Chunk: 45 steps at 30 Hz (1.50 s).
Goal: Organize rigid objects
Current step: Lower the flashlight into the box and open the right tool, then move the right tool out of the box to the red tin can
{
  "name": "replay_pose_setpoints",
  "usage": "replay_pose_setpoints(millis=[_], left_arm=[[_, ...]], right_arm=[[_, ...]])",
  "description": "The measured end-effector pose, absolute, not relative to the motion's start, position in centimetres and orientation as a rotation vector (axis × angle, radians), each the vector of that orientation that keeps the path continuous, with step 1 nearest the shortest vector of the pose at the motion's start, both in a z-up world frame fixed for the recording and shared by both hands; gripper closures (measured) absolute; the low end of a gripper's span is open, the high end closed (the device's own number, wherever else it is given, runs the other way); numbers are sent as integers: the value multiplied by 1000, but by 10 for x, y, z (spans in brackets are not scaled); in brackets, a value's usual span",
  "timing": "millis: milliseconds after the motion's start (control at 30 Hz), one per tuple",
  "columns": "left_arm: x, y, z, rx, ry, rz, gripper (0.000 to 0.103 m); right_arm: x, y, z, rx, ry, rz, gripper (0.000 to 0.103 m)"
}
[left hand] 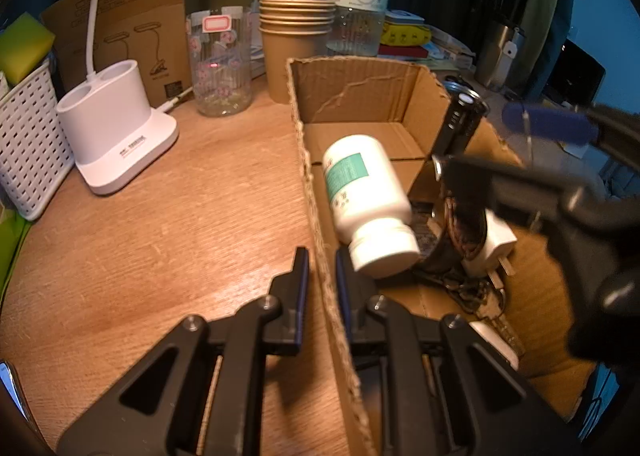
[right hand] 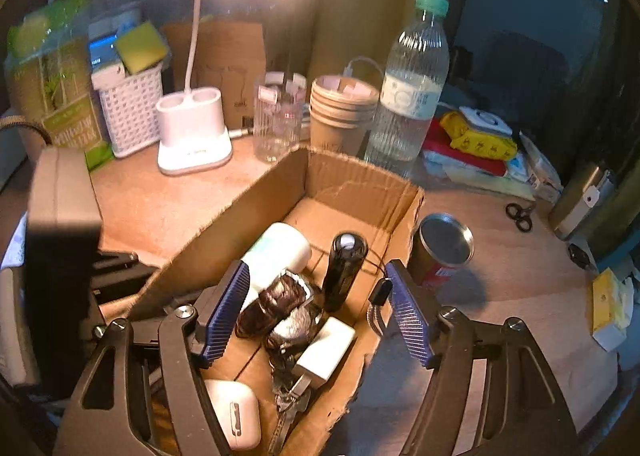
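The cardboard box [right hand: 352, 184] stands open-topped on the wooden bench [left hand: 160, 216], its long axis running away from both cameras toward the paper cups [right hand: 344, 112] and the water bottle [right hand: 412, 88] behind it. Its rim is ragged where the flaps were torn away.

Inside, a white pill bottle [left hand: 364, 192] with a teal label lies tilted, its cap toward the near end of the box and its base toward the far end. Beside it a black flashlight [right hand: 344, 272] leans steeply, its rounded end up, against the box's right wall as seen from the left wrist view. Between and in front of them sit a dark brown wrapped bundle [right hand: 276, 304], a white charger plug [right hand: 326, 348] with its prongs toward the near end, a bunch of keys [right hand: 292, 396] and a white earbud case [right hand: 236, 412] in the near corner.

The left hand-held gripper [left hand: 322, 272] is clamped on the near left wall of the box, one pad outside and one inside. The right hand-held gripper [right hand: 320, 316] hangs over the box's near end with its blue ribbed pads well apart and nothing pressed between them; the things lie below it.

Outside the box, just beside its right wall, stands a small metal-topped can [right hand: 442, 248]. A white lamp base [right hand: 192, 132] and a clear glass [right hand: 278, 120] stand farther back.
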<state>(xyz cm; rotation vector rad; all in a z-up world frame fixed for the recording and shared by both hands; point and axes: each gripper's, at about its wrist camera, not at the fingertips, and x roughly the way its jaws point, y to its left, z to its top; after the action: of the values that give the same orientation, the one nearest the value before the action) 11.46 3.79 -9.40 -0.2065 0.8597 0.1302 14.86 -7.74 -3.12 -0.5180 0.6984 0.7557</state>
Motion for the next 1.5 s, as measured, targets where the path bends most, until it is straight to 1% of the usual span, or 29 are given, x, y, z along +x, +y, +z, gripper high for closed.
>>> replay_pose_setpoints(millis=[500,667,833,1033,1200,1500], left_arm=[[114,40,-94,-206,859,130,88],[113,39,-94,-206,859,130,88],[113,39,-94,-206,858,130,88],[113,40,-94,-206,858,130,88],[113,39,-94,-205,858,130,88],[113,36,-93,-203,857,133,88]], right_arm=[[135,-98,-44,-625,730,745,30],[141,-109,-33,-560,696,733,30],[162,-114,-12,-446,632,696,30],[190,-107,-1,-355,608,672,30],[200,-101,-14,-367,639,670,30],[170,-124,-17,-393,687,713,30]])
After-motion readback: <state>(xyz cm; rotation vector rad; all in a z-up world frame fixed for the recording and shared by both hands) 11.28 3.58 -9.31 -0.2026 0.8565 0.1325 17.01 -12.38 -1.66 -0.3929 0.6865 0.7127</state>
